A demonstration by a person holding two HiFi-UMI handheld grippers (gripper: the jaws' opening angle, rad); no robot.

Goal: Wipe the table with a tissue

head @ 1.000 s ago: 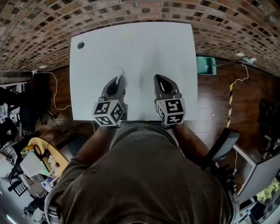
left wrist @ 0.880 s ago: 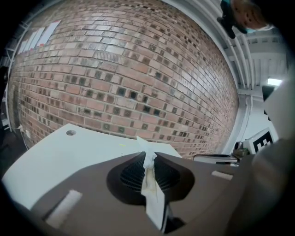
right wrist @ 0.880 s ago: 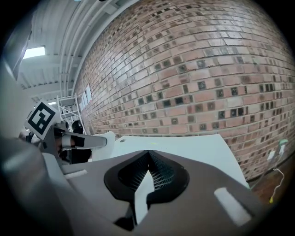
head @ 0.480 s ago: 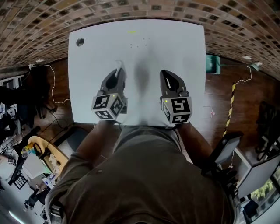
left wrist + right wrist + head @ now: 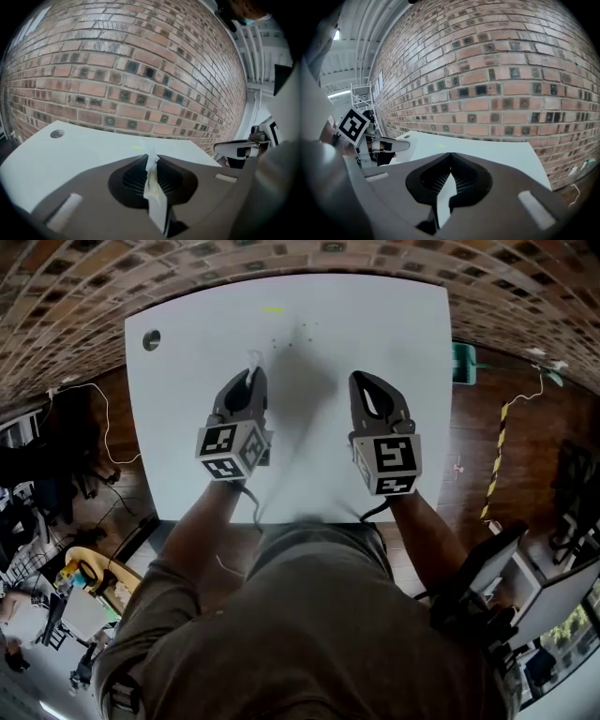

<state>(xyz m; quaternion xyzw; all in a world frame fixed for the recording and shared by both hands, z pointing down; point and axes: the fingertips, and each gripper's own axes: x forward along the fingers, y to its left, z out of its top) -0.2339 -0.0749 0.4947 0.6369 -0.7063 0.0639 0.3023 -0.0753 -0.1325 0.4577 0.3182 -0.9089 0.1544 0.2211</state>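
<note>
1. We see the left gripper (image 5: 150, 158) with its jaws pressed together on a tissue (image 5: 151, 174), which is pinched right at the tips.
2. The right gripper (image 5: 450, 155) has its jaws closed tip against tip, and nothing is between them.
3. In the head view both grippers are side by side over the white table (image 5: 178, 437), apart from each other, and both point away from the person towards the brick wall (image 5: 140, 70).
4. The table top before the jaws is bare except for a small yellow mark (image 5: 273, 309) near the far edge and a round hole (image 5: 150, 339) in the far left corner.
5. Beside the table's right edge a green object (image 5: 463, 362) lies on the wooden floor (image 5: 487, 437), and a thin cable (image 5: 105, 409) runs on the left side.
6. The tissue is a narrow, crumpled white strip. It is twisted, and a short end stands out past the jaw tips. We cannot tell if it touches the table.
</note>
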